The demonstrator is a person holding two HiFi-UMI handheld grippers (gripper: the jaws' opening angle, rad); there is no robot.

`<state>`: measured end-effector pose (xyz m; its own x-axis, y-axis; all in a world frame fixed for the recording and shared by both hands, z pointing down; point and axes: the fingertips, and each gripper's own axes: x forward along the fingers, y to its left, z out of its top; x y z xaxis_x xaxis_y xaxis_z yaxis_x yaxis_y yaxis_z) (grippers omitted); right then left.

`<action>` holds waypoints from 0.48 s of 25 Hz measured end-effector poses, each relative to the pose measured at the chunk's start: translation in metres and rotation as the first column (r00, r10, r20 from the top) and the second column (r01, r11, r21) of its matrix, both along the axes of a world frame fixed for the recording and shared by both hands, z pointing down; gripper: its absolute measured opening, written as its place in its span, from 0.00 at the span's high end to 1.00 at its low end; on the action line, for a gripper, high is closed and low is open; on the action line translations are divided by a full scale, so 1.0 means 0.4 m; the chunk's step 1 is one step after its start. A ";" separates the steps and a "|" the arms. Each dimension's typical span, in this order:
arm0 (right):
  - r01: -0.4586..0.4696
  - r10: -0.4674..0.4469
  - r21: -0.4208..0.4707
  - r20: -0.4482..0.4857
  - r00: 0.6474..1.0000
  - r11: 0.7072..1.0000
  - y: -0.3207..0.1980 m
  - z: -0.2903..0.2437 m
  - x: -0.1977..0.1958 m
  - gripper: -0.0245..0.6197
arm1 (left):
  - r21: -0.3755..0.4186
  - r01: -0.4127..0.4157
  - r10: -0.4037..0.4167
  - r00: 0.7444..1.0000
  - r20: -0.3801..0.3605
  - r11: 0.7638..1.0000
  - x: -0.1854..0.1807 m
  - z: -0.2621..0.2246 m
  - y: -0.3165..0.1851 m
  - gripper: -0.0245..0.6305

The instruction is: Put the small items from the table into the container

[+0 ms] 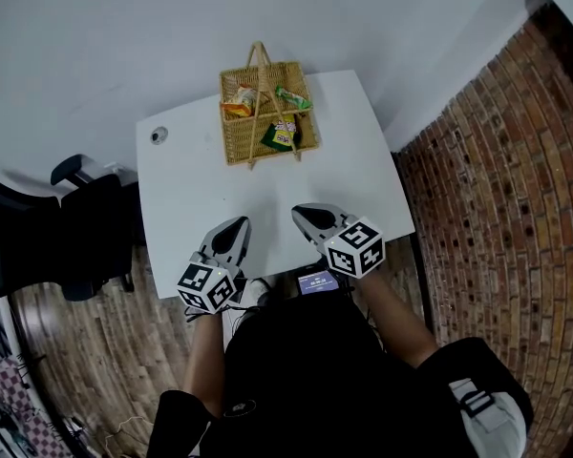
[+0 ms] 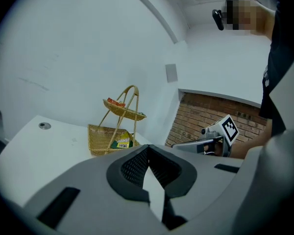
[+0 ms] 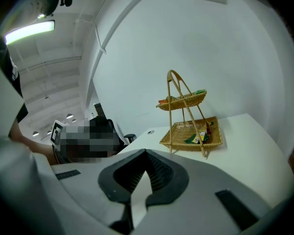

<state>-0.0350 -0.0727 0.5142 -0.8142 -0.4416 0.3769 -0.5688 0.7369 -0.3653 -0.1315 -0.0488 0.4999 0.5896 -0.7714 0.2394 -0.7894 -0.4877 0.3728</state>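
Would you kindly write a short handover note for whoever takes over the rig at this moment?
Left claw: shut, empty, over the table's near edge.
Right claw: shut, empty, beside it.
Things: the two-tier basket stands at the far side of the table. The packets lie in it, on both tiers.
Done: every packet in view is in the basket.
Left: probably nothing. No item shows outside the basket, but check the table once before stopping.

A black chair (image 1: 48, 241) stands on the wood floor (image 1: 105, 351) at the left. A brick wall (image 1: 497, 208) runs along the right and meets a white wall (image 1: 95, 46). A small lit screen (image 1: 317, 281) shows low in the middle.
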 end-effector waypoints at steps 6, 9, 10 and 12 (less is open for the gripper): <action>-0.046 0.045 -0.040 -0.013 0.999 0.998 -0.035 0.022 0.018 0.95 | -0.022 0.022 -0.022 1.000 0.011 1.000 -0.007 0.007 -0.026 0.95; -0.052 0.051 -0.047 -0.028 0.998 0.998 -0.059 0.025 0.018 0.95 | -0.029 0.024 -0.023 1.000 0.014 0.999 -0.006 0.011 -0.043 0.95; -0.052 0.051 -0.044 -0.034 0.998 0.998 -0.068 0.024 0.016 0.95 | -0.030 0.022 -0.022 1.000 0.016 0.999 -0.005 0.011 -0.050 0.95; -0.047 0.046 -0.035 -0.045 0.998 0.998 -0.081 0.021 0.012 0.95 | -0.030 0.019 -0.019 1.000 0.017 0.999 -0.002 0.009 -0.063 0.95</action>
<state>-0.0303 -0.1053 0.5225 -0.7752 -0.4638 0.4288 -0.6183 0.6960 -0.3650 -0.1324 -0.0742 0.5035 0.5705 -0.7747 0.2728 -0.8048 -0.4611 0.3737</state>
